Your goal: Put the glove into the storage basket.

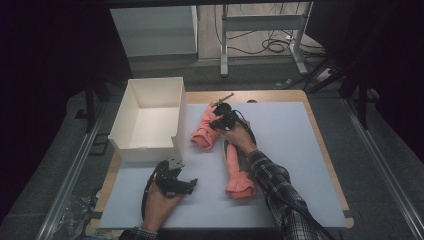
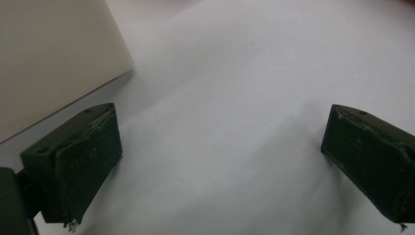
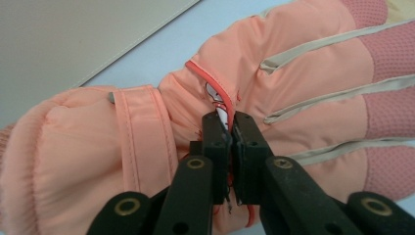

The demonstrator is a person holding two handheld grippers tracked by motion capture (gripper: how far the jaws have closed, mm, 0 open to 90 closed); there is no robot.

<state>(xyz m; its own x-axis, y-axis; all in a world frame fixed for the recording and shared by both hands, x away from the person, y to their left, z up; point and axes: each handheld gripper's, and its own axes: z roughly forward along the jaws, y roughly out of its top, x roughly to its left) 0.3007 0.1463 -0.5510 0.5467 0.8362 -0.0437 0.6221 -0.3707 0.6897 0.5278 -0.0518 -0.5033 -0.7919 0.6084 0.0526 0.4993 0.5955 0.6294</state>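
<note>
Tabletop [image 1: 280, 150] carries our empty white box [image 1: 150, 120] far left; nothing is packed yet, we judge. Two pink gloves lie right of it: far glove [image 3: 293, 73] pinched by our right tool [image 3: 230, 147], near glove [image 1: 238, 175] untouched. Left tool [image 2: 220, 161] hangs spread.

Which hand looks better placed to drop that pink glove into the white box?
The right: its tool is shut on the glove beside the box; the left tool is open, empty.

High overhead view — two close gripper cameras
</note>
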